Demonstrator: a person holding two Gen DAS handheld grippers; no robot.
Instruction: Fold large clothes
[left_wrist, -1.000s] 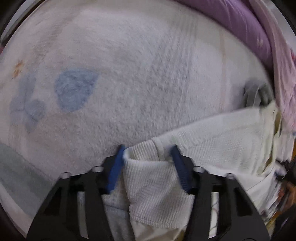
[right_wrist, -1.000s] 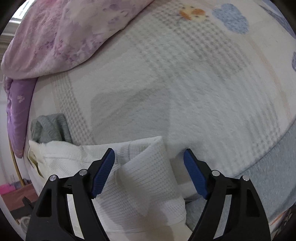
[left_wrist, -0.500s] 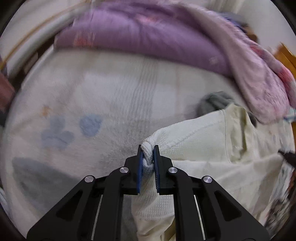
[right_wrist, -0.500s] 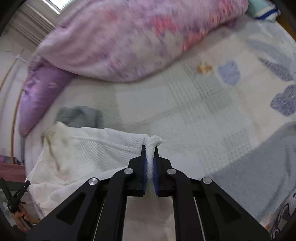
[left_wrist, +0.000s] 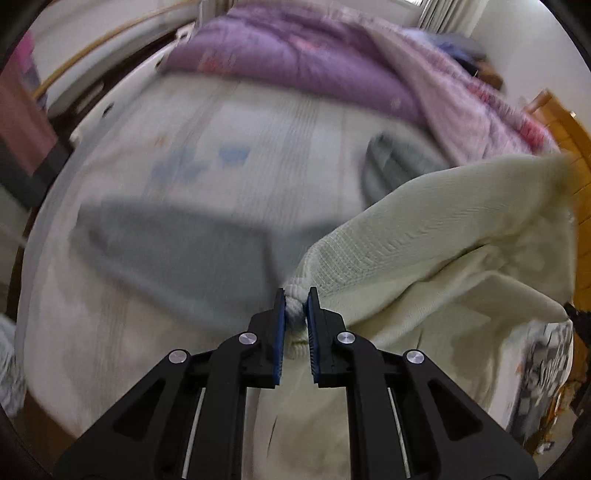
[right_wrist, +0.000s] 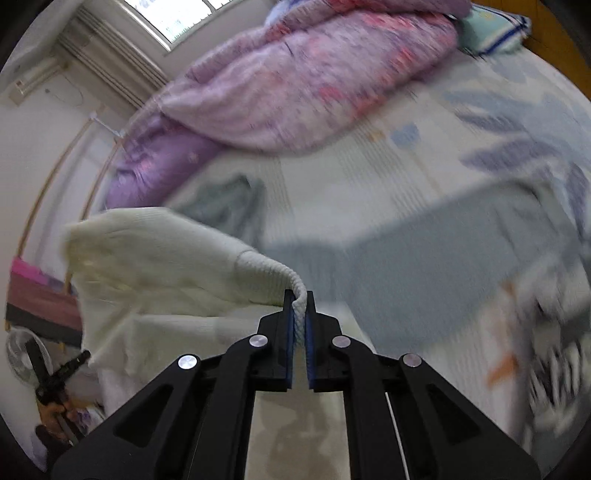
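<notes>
Early stage: cream knit sweater (left_wrist: 436, 236) pinched and lifted, no fold made yet.
Left claw (left_wrist: 296, 295) clamps a bunched ribbed edge; right claw (right_wrist: 299, 297) clamps a ribbed cuff-like end. From each claw the sweater drapes away toward the other claw's side and down, hanging above the bed (right_wrist: 424, 166). Laying flat and all folds remain, I judge.
</notes>
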